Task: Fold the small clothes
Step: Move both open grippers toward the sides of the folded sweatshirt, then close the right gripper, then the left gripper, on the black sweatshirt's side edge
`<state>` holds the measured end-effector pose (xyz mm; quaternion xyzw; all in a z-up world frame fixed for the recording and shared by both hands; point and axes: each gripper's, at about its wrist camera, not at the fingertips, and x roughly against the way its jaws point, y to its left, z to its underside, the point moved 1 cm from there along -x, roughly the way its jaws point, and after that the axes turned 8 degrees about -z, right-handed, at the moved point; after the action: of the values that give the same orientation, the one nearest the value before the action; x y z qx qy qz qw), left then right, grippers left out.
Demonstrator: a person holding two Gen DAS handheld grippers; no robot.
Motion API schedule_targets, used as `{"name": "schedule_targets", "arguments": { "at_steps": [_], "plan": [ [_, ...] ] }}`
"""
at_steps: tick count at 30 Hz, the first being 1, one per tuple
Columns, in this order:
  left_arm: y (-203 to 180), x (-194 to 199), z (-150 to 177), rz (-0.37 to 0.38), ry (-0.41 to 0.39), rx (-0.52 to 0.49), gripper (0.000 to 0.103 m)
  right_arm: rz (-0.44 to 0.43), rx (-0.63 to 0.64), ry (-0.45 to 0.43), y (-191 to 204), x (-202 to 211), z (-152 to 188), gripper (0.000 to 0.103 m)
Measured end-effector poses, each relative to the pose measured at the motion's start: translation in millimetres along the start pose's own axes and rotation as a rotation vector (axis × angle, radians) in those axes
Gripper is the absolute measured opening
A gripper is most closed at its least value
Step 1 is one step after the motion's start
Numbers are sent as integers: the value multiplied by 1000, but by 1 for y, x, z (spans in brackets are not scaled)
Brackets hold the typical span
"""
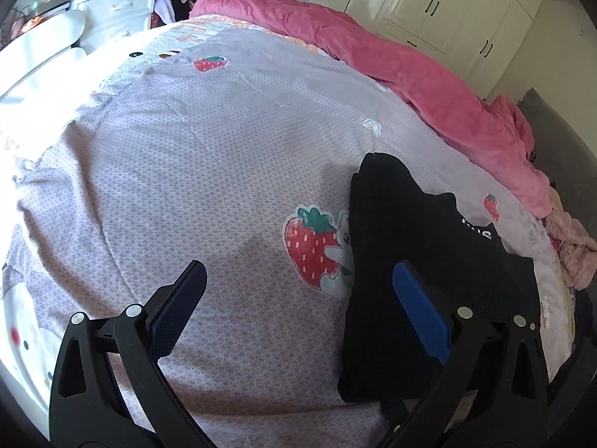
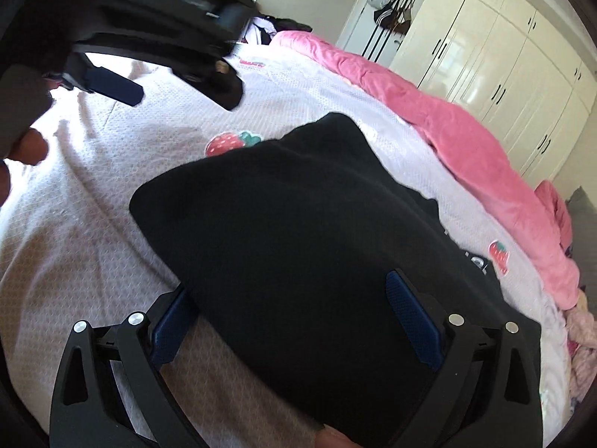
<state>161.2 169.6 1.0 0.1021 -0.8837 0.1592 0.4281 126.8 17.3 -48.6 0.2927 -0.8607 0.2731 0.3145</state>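
A folded black garment with white lettering lies on the right side of the strawberry-print bed sheet. My left gripper hovers open over the sheet; its right finger is above the garment's left edge and nothing is between the fingers. In the right wrist view the black garment fills the middle. My right gripper stands open around the garment's near end, and the cloth hides the tip of its left finger. The left gripper hangs open at the upper left.
A rumpled pink quilt runs along the far side of the bed, with cream wardrobes behind it. White drawers stand at the far left. A pale pink cloth lies at the right edge. A person's fingers show at the left.
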Motion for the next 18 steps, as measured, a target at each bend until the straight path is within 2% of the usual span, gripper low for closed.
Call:
{"name": "schedule_targets", "arguments": {
  "at_steps": [3,5,6,8,10,12,18],
  "plan": [
    [-3,-12,-9,9,19,2,94,23,14,-15,-1,-1,-2,95],
    [-6,-19,-13,23,33,6,94,25,19,-31,-1,1,-3,88],
    [-7,-22,-15,31,40,8,94,20,19,-40,-1,2,-3,74],
    [-12,-32,-18,61,66,18,94,2,13,-64,-2,7,-4,59],
    [-16,-40,-21,87,93,29,94,-19,-2,-97,-5,14,-5,28],
    [-23,-48,-24,125,127,41,94,-38,-24,-123,-9,21,-6,15],
    [-45,-67,-27,267,227,76,94,-110,-118,-179,-35,38,-1,12]
  ]
}}
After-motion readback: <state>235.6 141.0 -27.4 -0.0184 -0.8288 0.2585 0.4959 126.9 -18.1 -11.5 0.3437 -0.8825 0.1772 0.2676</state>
